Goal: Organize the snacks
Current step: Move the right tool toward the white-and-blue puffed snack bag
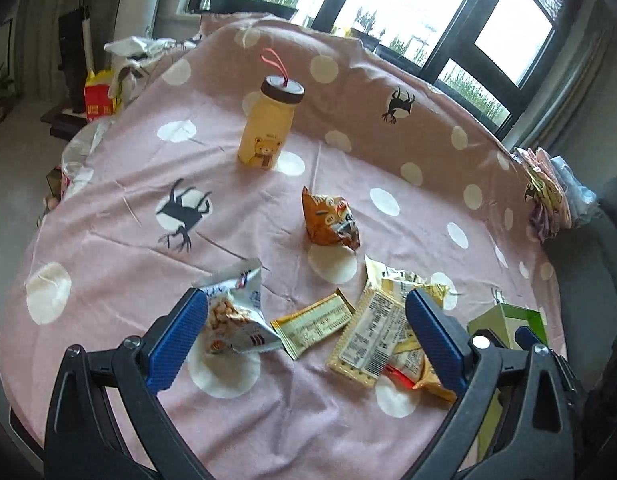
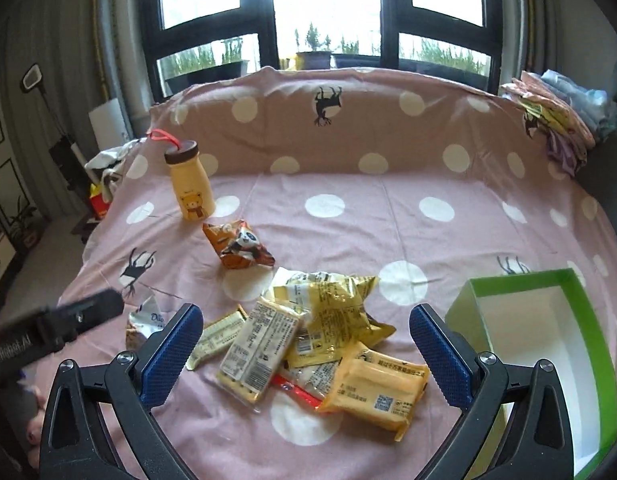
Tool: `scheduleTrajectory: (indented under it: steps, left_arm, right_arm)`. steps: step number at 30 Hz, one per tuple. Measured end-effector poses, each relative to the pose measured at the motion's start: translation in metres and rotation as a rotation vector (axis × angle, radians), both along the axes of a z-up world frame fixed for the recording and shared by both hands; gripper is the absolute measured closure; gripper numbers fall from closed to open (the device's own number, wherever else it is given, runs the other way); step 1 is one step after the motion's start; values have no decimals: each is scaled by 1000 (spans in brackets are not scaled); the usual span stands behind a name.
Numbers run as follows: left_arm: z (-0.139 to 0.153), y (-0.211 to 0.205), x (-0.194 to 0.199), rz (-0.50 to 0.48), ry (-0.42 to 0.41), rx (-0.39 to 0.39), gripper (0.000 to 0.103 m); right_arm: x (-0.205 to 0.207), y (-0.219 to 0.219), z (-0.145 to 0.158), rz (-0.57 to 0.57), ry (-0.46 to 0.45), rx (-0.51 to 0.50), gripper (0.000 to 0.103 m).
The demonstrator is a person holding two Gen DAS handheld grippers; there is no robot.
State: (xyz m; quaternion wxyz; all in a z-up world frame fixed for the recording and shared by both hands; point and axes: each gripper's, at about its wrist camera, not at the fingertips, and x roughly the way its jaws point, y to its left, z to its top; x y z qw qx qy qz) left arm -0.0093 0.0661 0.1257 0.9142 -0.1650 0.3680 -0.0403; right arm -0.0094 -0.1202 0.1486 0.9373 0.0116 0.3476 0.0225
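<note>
Several snack packets lie in a loose pile on the pink dotted cloth [image 2: 348, 220]. In the right wrist view there is a clear cracker pack [image 2: 258, 350], yellow bags [image 2: 336, 312], a yellow packet [image 2: 378, 390] and an orange panda bag [image 2: 240, 246]. My right gripper [image 2: 302, 350] is open above the pile. An empty green box [image 2: 540, 320] stands at its right. In the left wrist view my left gripper [image 1: 304, 336] is open over a white-blue bag [image 1: 234, 312], a small yellow bar [image 1: 312, 326] and the cracker pack [image 1: 368, 332]. The orange bag [image 1: 330, 220] lies beyond.
A yellow bear bottle [image 2: 190, 182] with a brown lid stands at the back left, also in the left wrist view [image 1: 266, 124]. Folded cloths [image 2: 556, 120] are stacked at the back right. The cloth rises into a ridge at the back. My left gripper's arm [image 2: 48, 328] shows at left.
</note>
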Motion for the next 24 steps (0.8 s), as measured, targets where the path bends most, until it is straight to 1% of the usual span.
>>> scheduleTrajectory:
  steps: [1,3,4,6,7,8,10,12,15,20,24]
  left_arm:
    - [-5,-1,0,2,-2,31,3]
    - [-22,3,-4,26,32,47,4]
    - [-27,8,-5,44,56,42,4]
    - [-31,11,-7,59,74,46,6]
    - [-30,11,-8,60,75,66,8]
    - [-28,10,-10,66,69,100,8]
    - [-23,7,-16,84,15,146,8]
    - [-20,4,-21,61,-11,135,7]
    - [-20,2,-21,10,-12,92,8]
    - [-22,-2,-17,47,6,140,9]
    - [-24,-2,-17,41,20,110,8]
  right_arm:
    - [-2,1,-3,20,-2,38,0]
    - [-4,0,-7,63,0,101,0]
    - [-7,-1,-7,71,-12,117,0]
    - [-8,1,-9,73,-27,102,0]
    - [-8,1,-11,60,-21,88,0]
    - [-7,1,-13,45,-11,79,0]
    - [-7,-1,-17,31,5,97,0]
    - [-8,-5,-20,29,22,121,0]
    - [-12,-7,-21,42,19,130,0]
    - [-11,-13,-24,13,39,159,0]
    - [-9,-15,-27,-10,58,149,0]
